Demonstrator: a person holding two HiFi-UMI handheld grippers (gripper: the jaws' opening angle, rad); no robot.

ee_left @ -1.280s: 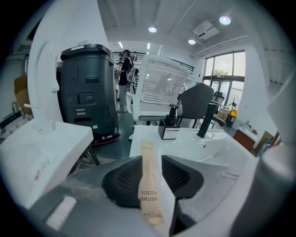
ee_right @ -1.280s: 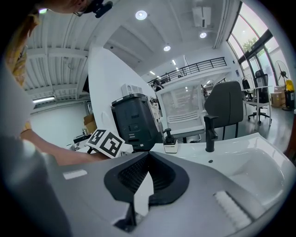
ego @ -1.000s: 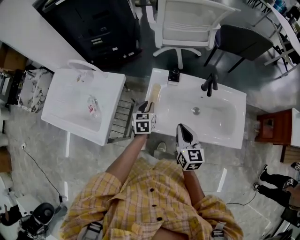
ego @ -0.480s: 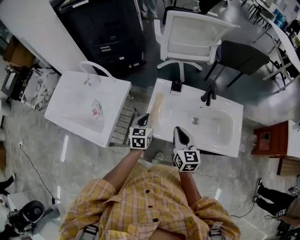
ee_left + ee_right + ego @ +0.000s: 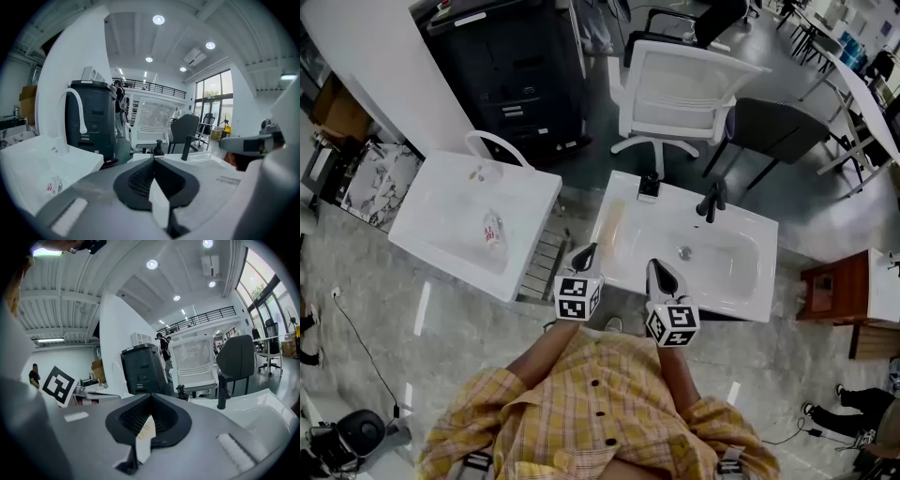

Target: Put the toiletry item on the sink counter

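A pale cream, elongated toiletry item [image 5: 612, 226] lies flat on the left rim of the right-hand white sink counter [image 5: 750, 292]. My left gripper [image 5: 585, 253] hovers just in front of that counter's near left corner, apart from the item; its jaws are shut with nothing between them [image 5: 153, 161]. My right gripper [image 5: 657, 272] is held over the counter's front edge, also shut and empty [image 5: 150, 399]. Neither gripper view shows the cream item.
A black faucet [image 5: 710, 199] and a dark soap dispenser [image 5: 649, 186] stand at the back of the right sink. A second white sink [image 5: 450, 192] at left holds a small clear bottle [image 5: 492, 231]. A metal rack [image 5: 543, 255] sits between the sinks. Behind them are a white chair [image 5: 684, 94] and a black cabinet [image 5: 516, 75].
The left gripper has drawn back from the cream item toward the person; the item stays on the counter rim. The right gripper also pulled back slightly.
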